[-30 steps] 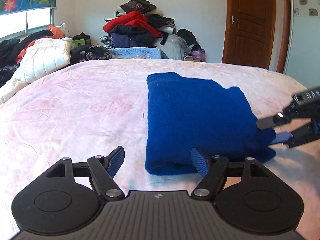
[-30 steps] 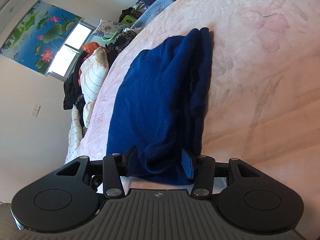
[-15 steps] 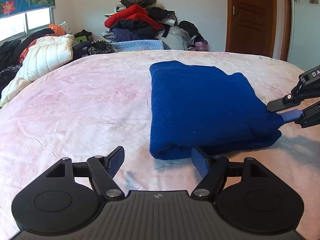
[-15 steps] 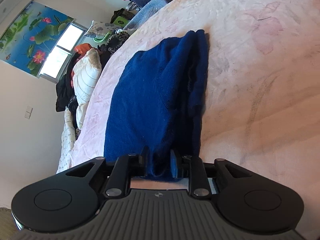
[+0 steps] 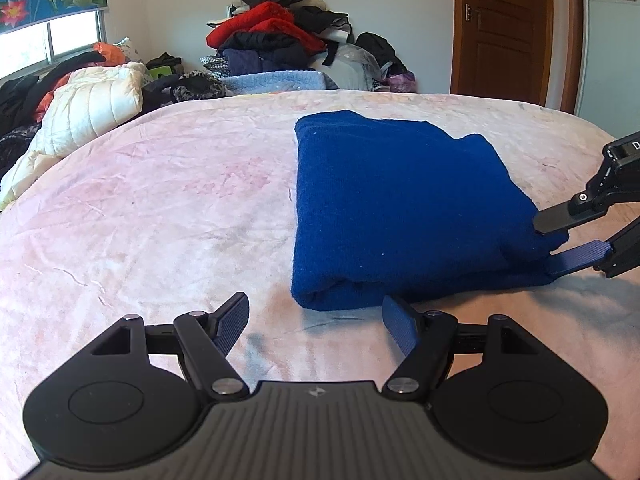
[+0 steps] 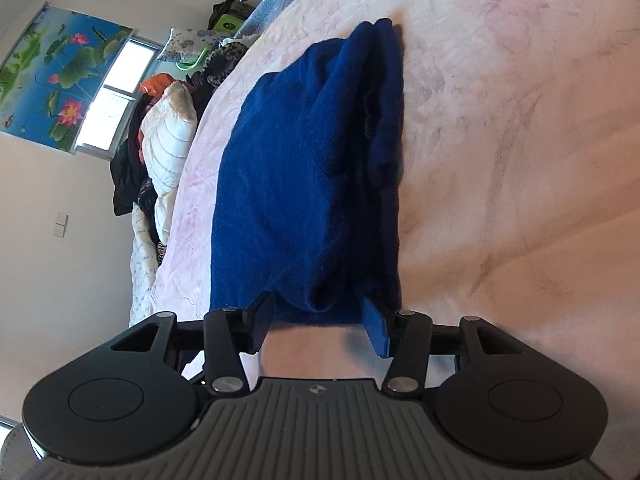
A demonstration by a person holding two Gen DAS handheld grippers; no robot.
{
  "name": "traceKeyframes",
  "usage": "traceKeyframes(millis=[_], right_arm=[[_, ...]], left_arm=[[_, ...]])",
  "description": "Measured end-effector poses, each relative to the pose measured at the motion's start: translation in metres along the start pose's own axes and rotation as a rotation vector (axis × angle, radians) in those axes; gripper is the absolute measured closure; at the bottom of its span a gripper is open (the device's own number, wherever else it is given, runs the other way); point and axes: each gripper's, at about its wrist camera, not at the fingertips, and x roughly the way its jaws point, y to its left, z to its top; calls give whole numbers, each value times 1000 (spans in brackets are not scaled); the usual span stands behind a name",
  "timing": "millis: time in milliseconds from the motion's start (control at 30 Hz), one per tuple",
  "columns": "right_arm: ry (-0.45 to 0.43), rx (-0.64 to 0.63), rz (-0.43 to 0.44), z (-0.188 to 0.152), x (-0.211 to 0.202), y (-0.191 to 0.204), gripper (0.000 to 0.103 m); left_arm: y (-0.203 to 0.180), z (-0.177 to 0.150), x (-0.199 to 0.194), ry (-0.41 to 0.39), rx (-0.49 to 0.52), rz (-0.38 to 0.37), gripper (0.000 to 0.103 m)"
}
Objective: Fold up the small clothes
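Apparently nearly done: blue sweater (image 5: 400,208) lying folded on pink bedspread (image 5: 160,208). Right gripper (image 6: 318,320) jaws have just been opening, corner between them, unpinched; left gripper (image 5: 316,324) hovering wide, empty.

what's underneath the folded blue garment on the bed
The blue garment lies directly on the pink bedspread, which shows all around it. Its own folded layers stack along the near edge. Whatever sits beneath its middle is covered and cannot be seen.
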Motion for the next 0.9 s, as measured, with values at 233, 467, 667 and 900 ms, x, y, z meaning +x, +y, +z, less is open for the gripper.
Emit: traceKeyframes(millis=[233, 467, 667, 900], right_arm=[[-34, 50, 27, 6, 8, -2, 63], [-133, -5, 68, 0, -1, -2, 93], [-160, 13, 20, -3, -19, -16, 94], [-111, 42, -2, -10, -3, -21, 84]], left_arm=[[0, 1, 5, -10, -5, 18, 29], [-3, 7, 13, -11, -17, 35, 45], [-3, 7, 21, 21, -14, 14, 88], [0, 6, 20, 33, -18, -3, 95]])
